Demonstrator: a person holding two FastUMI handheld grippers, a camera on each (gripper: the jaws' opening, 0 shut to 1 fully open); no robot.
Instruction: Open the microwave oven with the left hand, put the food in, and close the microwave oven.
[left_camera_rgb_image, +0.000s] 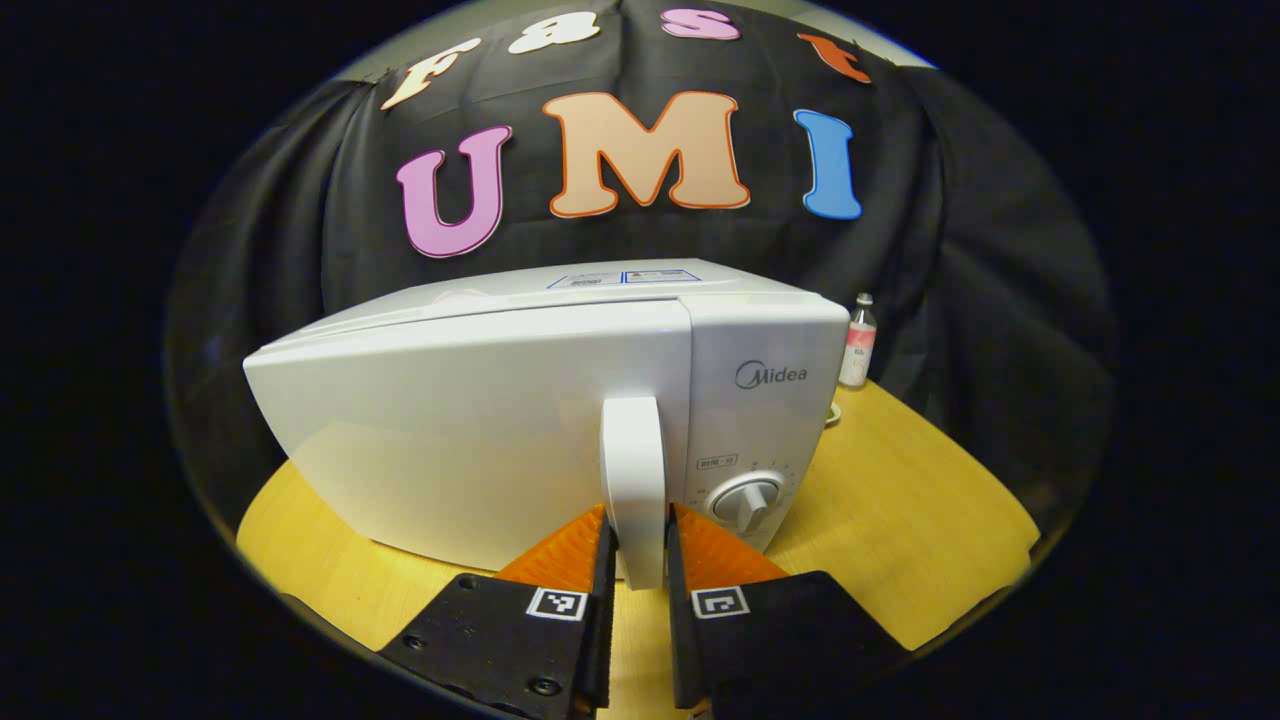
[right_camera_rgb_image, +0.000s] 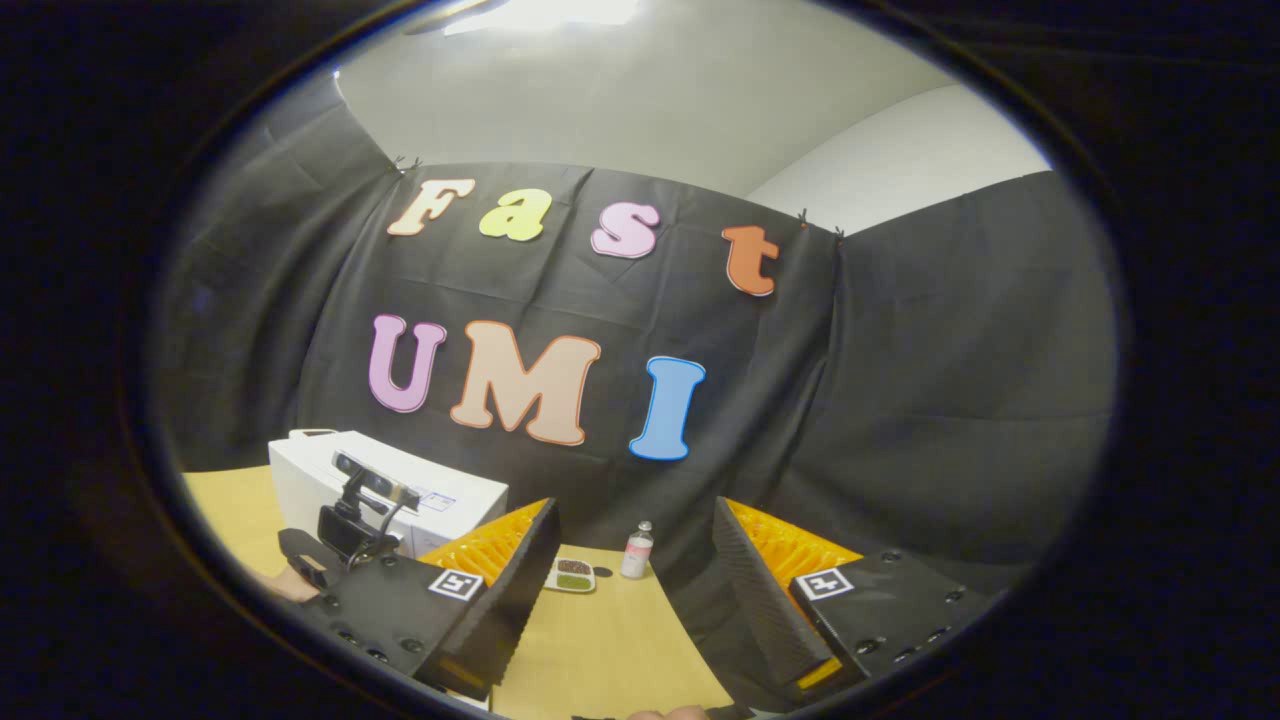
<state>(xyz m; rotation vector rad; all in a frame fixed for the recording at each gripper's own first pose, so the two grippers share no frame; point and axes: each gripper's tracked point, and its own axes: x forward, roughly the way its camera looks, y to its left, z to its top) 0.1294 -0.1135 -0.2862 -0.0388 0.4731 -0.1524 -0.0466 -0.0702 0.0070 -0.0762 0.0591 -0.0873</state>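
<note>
Left tool (left_camera_rgb_image: 636, 560): nearest the lens in left gripper view; fingers clenched on the door handle (left_camera_rgb_image: 634, 480), one each side, low on its length. Grip seems set for an outward pull, w/ door hinged on the far left.
Door handle: upright white bar at the door's right edge, just beside the control strip.
Door (left_camera_rgb_image: 470, 440): looks shut or nearly so; its right edge lines up w/ the panel, no cavity showing. Judged step: opening not yet under way.
Dial (left_camera_rgb_image: 748, 498): on the panel right of the handle, close to the right finger; a sideways slip could knock it.
Microwave (left_camera_rgb_image: 760, 370): stands on the tabletop (left_camera_rgb_image: 900, 500), back toward the cloth wall. Bare wood in front and to the right gives swing room for the door.
Right tool (right_camera_rgb_image: 635, 590): in right gripper view, fingers spread wide, holding nothing, raised above the tabletop, prob. waiting to fetch the food.
Food dish (right_camera_rgb_image: 572, 575): small plate w/ dark and green portions, on the tabletop right of the microwave, seen between the right tool's fingers, well apart from them.
Bottle (right_camera_rgb_image: 637, 550): small, upright, just beside the dish near the wall; could tip if the dish is taken carelessly.
Tabletop edge: curved front rim near both tools.
</note>
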